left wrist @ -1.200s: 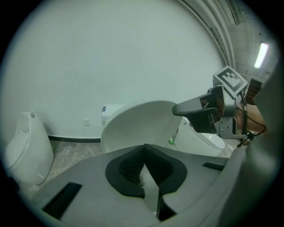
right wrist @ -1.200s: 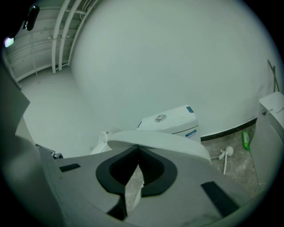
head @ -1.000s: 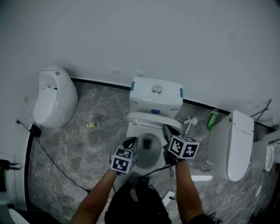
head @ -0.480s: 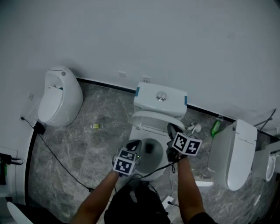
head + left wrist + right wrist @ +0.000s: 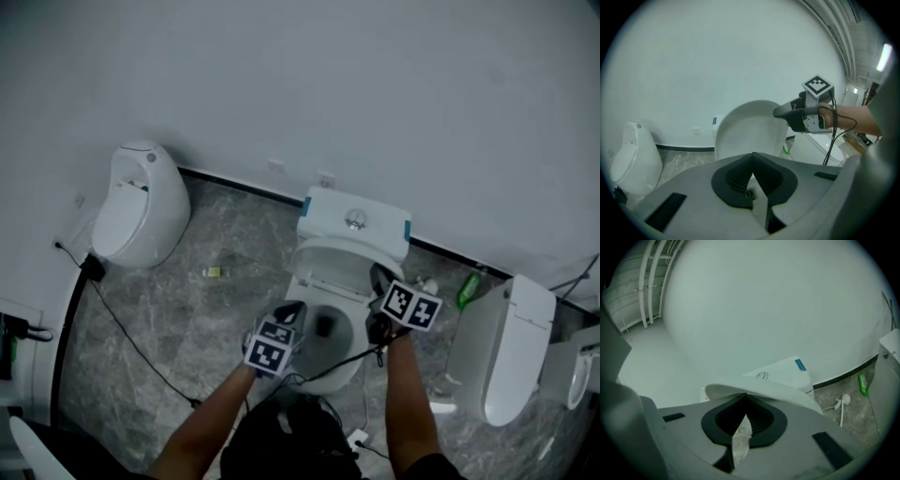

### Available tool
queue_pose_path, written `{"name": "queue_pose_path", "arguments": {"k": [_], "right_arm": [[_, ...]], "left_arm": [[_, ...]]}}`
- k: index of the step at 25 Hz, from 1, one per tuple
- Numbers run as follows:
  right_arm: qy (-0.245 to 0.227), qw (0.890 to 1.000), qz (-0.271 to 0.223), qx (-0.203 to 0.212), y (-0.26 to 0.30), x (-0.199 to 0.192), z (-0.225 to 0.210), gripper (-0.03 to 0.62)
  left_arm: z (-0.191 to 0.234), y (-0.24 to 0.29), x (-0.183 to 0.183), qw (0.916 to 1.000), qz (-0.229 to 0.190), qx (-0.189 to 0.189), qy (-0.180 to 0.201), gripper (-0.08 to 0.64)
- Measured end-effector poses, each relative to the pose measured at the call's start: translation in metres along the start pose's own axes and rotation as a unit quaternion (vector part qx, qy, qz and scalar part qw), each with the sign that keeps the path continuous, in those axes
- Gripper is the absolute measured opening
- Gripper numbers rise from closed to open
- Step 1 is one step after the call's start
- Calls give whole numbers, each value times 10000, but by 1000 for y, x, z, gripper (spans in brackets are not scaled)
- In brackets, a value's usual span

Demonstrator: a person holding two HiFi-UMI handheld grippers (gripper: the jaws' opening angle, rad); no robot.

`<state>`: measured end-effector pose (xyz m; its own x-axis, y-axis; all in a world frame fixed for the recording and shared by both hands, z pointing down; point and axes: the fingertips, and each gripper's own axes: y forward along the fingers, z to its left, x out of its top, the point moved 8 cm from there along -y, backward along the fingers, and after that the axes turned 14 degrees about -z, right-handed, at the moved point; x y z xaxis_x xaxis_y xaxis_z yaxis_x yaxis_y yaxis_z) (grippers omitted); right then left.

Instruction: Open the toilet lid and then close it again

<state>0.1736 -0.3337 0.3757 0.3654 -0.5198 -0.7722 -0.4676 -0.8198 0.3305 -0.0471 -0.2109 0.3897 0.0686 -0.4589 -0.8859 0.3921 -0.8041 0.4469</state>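
Note:
A white toilet stands mid-floor, its tank [image 5: 354, 222] against the wall. Its lid [image 5: 336, 269] is part-raised, tilting back over the open bowl [image 5: 323, 330]. My right gripper [image 5: 378, 275] is shut, its tip against the lid's right edge; nothing is between its jaws. From the left gripper view the right gripper [image 5: 781, 112] touches the upper right rim of the lid [image 5: 747, 133]. In the right gripper view the lid's rim [image 5: 759, 389] lies just past the right gripper [image 5: 746, 397], the tank [image 5: 780, 372] behind. My left gripper [image 5: 292, 308] [image 5: 752, 155] hangs shut over the bowl's left side, holding nothing.
A white urinal [image 5: 141, 214] stands at the left wall, with a black cable [image 5: 131, 342] across the grey marble floor. Another white toilet [image 5: 502, 347] stands close on the right. A green bottle [image 5: 468, 289] and a toilet brush [image 5: 842, 401] lie between them.
The lid has tipped further up toward the tank, and my right gripper has moved with it along its right edge. The left gripper has stayed over the bowl.

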Motion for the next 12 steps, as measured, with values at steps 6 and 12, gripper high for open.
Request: {"name": "queue_pose_path", "arguments": {"k": [6,12], "right_arm": [[28,10000,49,26,-2,-10,3,11],[-18,9999,69,-72,-11,-18,10,11]], "left_arm": [[4,-4,0,10000,-10,57,5,9],[2,-9,-1,9999,-55,-96,23,9]]}}
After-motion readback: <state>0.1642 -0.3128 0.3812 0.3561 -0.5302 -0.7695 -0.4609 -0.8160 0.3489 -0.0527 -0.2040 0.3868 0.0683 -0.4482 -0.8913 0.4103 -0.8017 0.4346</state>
